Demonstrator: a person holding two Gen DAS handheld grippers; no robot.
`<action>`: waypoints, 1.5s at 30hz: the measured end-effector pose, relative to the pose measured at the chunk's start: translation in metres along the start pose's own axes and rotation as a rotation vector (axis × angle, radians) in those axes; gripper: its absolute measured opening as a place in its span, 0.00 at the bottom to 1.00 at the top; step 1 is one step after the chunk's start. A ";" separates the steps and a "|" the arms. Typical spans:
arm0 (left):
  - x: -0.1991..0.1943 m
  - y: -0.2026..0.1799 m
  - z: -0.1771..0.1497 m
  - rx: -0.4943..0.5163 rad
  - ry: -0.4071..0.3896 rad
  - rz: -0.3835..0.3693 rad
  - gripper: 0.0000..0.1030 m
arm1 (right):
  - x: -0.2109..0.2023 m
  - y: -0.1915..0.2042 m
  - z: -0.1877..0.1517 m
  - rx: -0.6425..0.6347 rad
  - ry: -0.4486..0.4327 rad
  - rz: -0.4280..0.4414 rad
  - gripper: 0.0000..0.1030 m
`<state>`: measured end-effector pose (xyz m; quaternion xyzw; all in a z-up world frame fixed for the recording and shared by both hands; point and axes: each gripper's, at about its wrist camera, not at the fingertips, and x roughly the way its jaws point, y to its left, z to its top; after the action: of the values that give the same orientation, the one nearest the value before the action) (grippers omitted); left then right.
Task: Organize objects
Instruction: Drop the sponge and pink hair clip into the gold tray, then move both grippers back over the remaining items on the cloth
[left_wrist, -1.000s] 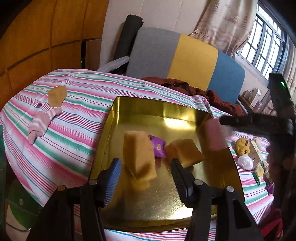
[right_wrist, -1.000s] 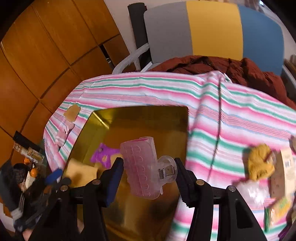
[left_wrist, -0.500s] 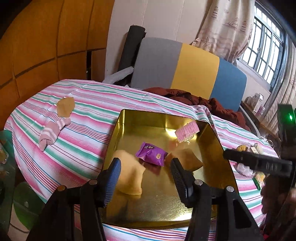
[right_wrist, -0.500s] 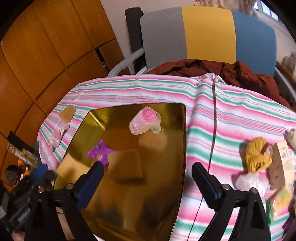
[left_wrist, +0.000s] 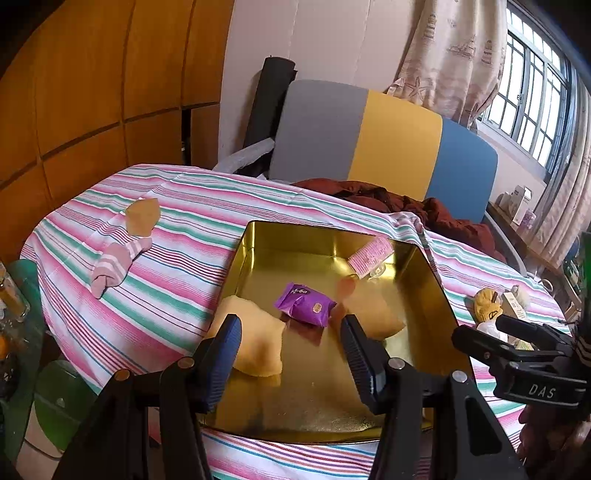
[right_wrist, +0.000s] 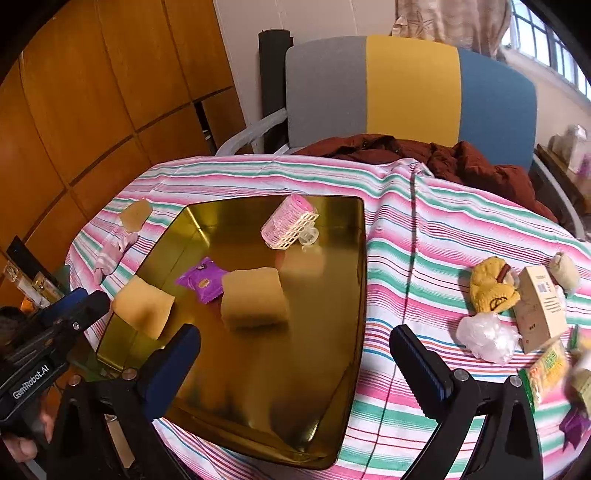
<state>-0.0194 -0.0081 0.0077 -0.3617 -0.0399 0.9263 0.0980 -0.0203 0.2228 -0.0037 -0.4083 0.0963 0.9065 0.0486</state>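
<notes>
A shallow gold tray (left_wrist: 314, 402) (right_wrist: 280, 373) lies on the striped tablecloth. In it are two yellow sponges (left_wrist: 258, 343) (left_wrist: 373, 314), a purple snack packet (left_wrist: 304, 303) (right_wrist: 202, 279) and a pink hair roller (left_wrist: 370, 254) (right_wrist: 288, 223) near the far rim. My left gripper (left_wrist: 291, 354) hovers over the tray's near edge, open and empty. My right gripper (right_wrist: 295, 365) hangs above the tray's near right side, its jaws opening wide with nothing between them. Each gripper shows at the edge of the other's view.
A pink striped sock (left_wrist: 118, 258) and a tan piece (left_wrist: 142, 218) lie left of the tray. To its right sit a yellow knitted item (right_wrist: 493, 286), a small box (right_wrist: 539, 306), a crumpled white bag (right_wrist: 487, 338) and packets. A chair with a dark red garment (right_wrist: 443, 155) stands behind.
The right gripper opened and let go of the pink roller, which now lies in the tray's far part. The sponge between the left fingers dropped onto the tray. Both grippers drew back.
</notes>
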 end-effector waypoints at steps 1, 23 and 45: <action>-0.001 0.000 0.000 0.002 -0.001 0.001 0.55 | -0.002 0.001 -0.001 -0.006 -0.007 -0.004 1.00; 0.001 -0.018 0.000 0.042 0.007 -0.028 0.55 | -0.020 -0.004 -0.015 0.001 -0.065 -0.063 1.00; 0.009 -0.114 0.001 0.269 0.056 -0.246 0.55 | -0.037 -0.121 -0.035 0.204 -0.007 -0.209 1.00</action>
<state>-0.0096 0.1053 0.0188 -0.3631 0.0433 0.8939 0.2592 0.0496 0.3333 -0.0147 -0.4057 0.1449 0.8835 0.1841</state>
